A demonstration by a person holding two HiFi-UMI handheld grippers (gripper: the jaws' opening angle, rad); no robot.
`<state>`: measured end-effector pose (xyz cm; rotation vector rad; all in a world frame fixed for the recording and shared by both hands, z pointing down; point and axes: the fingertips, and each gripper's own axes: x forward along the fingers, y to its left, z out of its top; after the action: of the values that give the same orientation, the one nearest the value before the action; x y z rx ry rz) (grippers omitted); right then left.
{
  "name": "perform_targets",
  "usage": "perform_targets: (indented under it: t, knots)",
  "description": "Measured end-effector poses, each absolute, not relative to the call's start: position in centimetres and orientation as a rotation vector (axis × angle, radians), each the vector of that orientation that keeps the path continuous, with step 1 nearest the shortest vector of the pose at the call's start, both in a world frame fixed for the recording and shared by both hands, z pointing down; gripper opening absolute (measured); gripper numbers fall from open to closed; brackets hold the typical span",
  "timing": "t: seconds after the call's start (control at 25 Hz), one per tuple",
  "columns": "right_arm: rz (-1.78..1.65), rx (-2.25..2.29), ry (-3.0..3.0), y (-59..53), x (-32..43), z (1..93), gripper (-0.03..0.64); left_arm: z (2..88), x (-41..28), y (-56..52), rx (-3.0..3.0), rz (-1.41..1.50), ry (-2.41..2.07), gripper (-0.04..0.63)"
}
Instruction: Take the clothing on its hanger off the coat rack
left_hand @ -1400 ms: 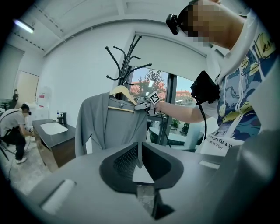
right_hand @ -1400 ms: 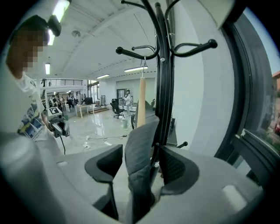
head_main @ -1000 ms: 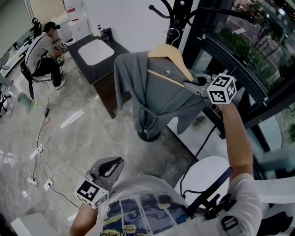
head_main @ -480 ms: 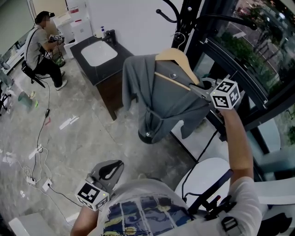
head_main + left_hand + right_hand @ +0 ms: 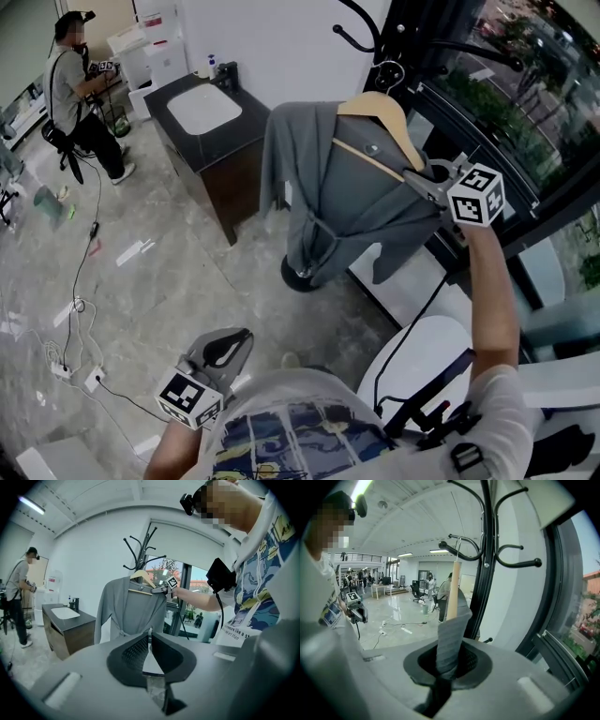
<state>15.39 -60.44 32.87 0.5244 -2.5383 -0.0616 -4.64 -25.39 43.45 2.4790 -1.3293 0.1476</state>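
Grey ribbed garment [image 5: 347, 206], curved wood hanger [image 5: 380, 111], pinched by R gripper [image 5: 449, 658].

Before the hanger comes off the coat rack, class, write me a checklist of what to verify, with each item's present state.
1. Grip: right gripper has its fingers shut on the cloth-covered end of the hanger: ok.
2. Hanger hook lifted clear of the coat rack: not ok, it hangs on an arm.
3. Grey garment draped over the hanger: ok.
4. Spare hand: left gripper shut, empty, held low: ok.
5. Bystander away from the rack: ok.
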Motion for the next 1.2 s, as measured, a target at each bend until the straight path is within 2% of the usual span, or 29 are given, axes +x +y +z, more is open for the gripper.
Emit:
perform_targets:
  t: [0.56,1.2]
  knots:
    - [-0.124,0.608,-2.508,-50.3,14.5,29.4,0.02,43.0,-7.9,-18.3,2.543,0.128,-1.243,0.028]
    - [-0.106,0.609,-2.546,-32.4,8.4,29.8,0.02,43.5,-13.7,-7.0,2.564,0.095,-1.213,0.028]
